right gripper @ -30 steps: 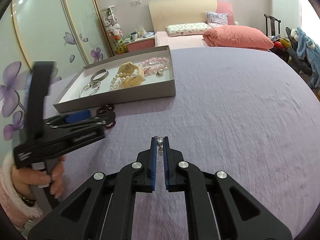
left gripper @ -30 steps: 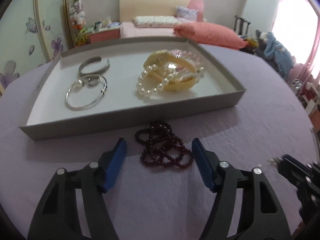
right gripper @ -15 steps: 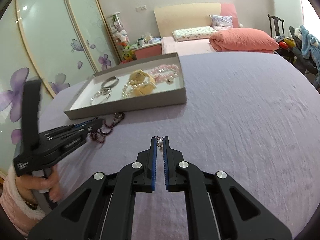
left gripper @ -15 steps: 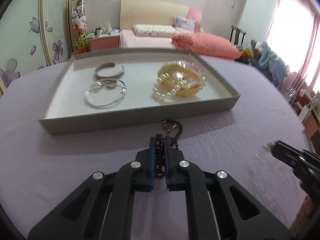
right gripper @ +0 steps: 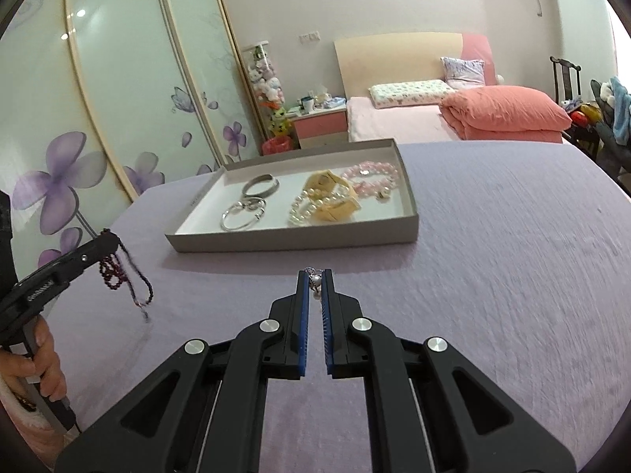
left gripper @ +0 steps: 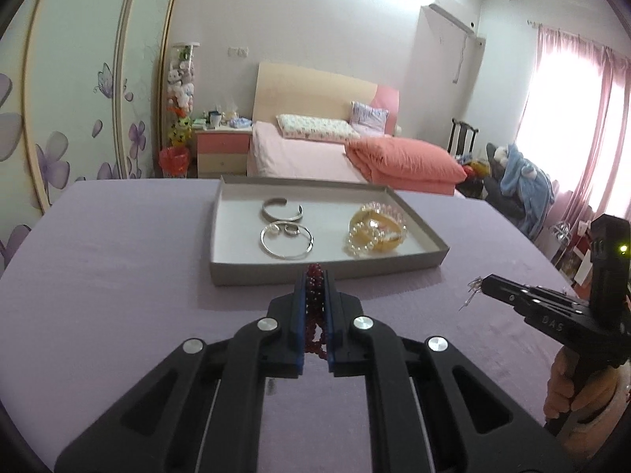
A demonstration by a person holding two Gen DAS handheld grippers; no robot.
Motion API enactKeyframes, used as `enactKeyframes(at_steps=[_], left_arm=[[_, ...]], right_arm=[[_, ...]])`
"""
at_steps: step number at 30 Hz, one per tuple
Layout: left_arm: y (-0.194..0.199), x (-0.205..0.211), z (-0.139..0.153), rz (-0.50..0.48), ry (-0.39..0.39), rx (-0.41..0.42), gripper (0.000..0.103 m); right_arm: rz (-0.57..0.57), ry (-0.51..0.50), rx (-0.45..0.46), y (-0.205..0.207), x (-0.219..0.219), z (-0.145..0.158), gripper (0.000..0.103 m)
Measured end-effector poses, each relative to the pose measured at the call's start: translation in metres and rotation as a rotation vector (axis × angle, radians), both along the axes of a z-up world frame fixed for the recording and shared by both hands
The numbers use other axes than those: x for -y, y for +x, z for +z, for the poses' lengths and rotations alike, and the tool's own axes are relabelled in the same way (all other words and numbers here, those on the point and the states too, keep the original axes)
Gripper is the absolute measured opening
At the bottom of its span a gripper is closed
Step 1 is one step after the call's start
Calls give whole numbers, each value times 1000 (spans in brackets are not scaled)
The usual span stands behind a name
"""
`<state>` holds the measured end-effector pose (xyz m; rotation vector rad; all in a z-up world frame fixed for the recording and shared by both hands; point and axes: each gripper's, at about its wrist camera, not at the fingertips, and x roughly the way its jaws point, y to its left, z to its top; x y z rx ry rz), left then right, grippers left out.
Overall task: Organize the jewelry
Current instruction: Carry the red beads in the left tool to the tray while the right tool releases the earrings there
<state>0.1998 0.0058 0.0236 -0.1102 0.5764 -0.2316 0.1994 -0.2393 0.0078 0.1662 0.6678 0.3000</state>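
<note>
My left gripper (left gripper: 314,276) is shut on a dark red bead string (left gripper: 314,307), which hangs from it above the purple tablecloth (right gripper: 512,276); in the right wrist view that red bead string (right gripper: 118,272) dangles in loops at the left. My right gripper (right gripper: 314,276) is shut on a small silver pendant with a pearl (right gripper: 315,282), seen as a silver glint (left gripper: 473,289) in the left wrist view. Ahead lies the grey tray (left gripper: 327,274) holding silver bangles (left gripper: 286,238), a white pearl strand around a yellow bracelet (left gripper: 376,234), and pink beads (right gripper: 368,179).
A person's hands (right gripper: 43,358) hold both gripper handles. The tray's front wall (right gripper: 295,234) stands between both grippers and the jewelry inside. Beyond the table are a bed with an orange duvet (left gripper: 402,157), a wardrobe with flower doors (right gripper: 118,98) and a chair (left gripper: 463,138).
My left gripper closed on the red bead string and lifted it off the cloth, pulling back from the tray. My right gripper rose slightly, still shut on the pendant.
</note>
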Motion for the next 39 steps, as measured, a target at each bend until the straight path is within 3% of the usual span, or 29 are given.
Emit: enactKeyframes(at_steps=[7,23,31,39], left_arm=[[-12,-5,4,14,-22,17,9],[-14,-4,7,21,-22,37,9],[-6,-1,10,19,-19,54,9],[19,4,21,22,-22,123,9]], right_arm=[[1,-12,60,-5,-6,12,7],[0,-21,102,6,-11,20,7],[-13,-29,132,15,-12,25,7],[-20,-12,236,35,-14,41,7]])
